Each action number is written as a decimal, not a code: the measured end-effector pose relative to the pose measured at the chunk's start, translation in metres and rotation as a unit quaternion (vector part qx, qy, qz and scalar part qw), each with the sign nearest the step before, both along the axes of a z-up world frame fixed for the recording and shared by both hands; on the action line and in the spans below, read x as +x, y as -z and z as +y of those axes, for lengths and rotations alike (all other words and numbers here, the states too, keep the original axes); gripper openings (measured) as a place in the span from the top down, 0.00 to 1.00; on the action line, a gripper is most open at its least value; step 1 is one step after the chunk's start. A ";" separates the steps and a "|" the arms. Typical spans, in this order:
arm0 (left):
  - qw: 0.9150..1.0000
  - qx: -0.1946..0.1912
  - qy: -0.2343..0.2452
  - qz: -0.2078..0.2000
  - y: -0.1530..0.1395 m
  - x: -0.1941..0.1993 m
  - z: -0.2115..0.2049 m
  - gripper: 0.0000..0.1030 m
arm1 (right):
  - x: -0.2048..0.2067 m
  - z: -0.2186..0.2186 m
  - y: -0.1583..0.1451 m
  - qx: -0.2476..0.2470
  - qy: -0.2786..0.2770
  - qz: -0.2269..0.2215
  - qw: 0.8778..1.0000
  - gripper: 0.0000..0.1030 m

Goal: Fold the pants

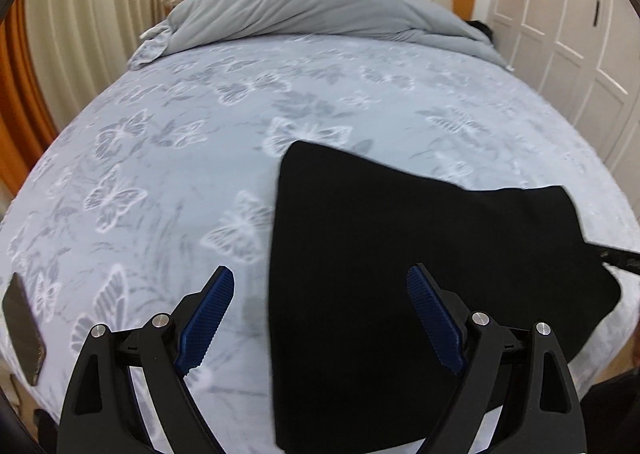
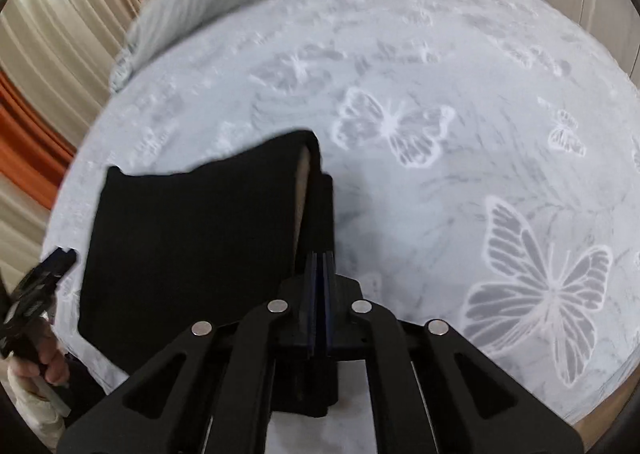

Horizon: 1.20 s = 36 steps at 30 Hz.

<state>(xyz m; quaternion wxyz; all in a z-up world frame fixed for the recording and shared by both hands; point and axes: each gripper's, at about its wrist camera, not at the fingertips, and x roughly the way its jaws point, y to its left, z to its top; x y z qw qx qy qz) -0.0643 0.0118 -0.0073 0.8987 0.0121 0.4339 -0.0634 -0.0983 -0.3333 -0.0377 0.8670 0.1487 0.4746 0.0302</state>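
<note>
Scene: a bed (image 1: 168, 158) covered by a pale blue sheet printed with butterflies, a grey duvet (image 1: 304, 10) bunched at its far end.
Pants: black pants (image 1: 400, 254) lie folded flat on the sheet, near the bed's front edge.
Left tool: the left tool (image 1: 320, 290) hangs above the bed with its blue-padded fingers (image 1: 208, 314) spread wide and nothing between them; the left edge of the pants runs through the gap below, so the right finger stands over black cloth and the left finger over bare sheet.
Right tool: the right tool (image 2: 320, 266) has its two fingers pressed together, tips at the right-hand edge of the pants (image 2: 192, 238); whether any cloth is pinched between them cannot be told.
Fold: just ahead of the right tool, the top layer of the pants lifts slightly, showing a pale strip along the fold.
Hand: in the right wrist view, a hand (image 2: 48, 358) grips the left tool's handle at the far left.
Phone: a dark phone (image 1: 24, 330) lies on the sheet well to the left of the left tool.
</note>
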 end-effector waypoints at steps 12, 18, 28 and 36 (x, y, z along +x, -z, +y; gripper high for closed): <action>0.998 0.051 -0.026 -0.003 0.004 0.001 0.006 0.17 | -0.012 0.013 -0.032 0.004 0.010 -0.088 0.996 0.39; 0.998 0.056 -0.027 -0.009 0.004 0.001 0.004 0.17 | -0.009 0.034 -0.034 -0.014 -0.034 -0.091 0.995 0.38; 0.997 0.076 -0.030 -0.015 0.003 0.001 0.000 0.17 | -0.002 0.046 -0.013 -0.035 -0.040 -0.052 0.997 0.30; 0.996 0.081 -0.026 -0.016 0.004 -0.001 -0.002 0.16 | 0.000 0.037 -0.002 -0.032 -0.027 -0.029 0.999 0.30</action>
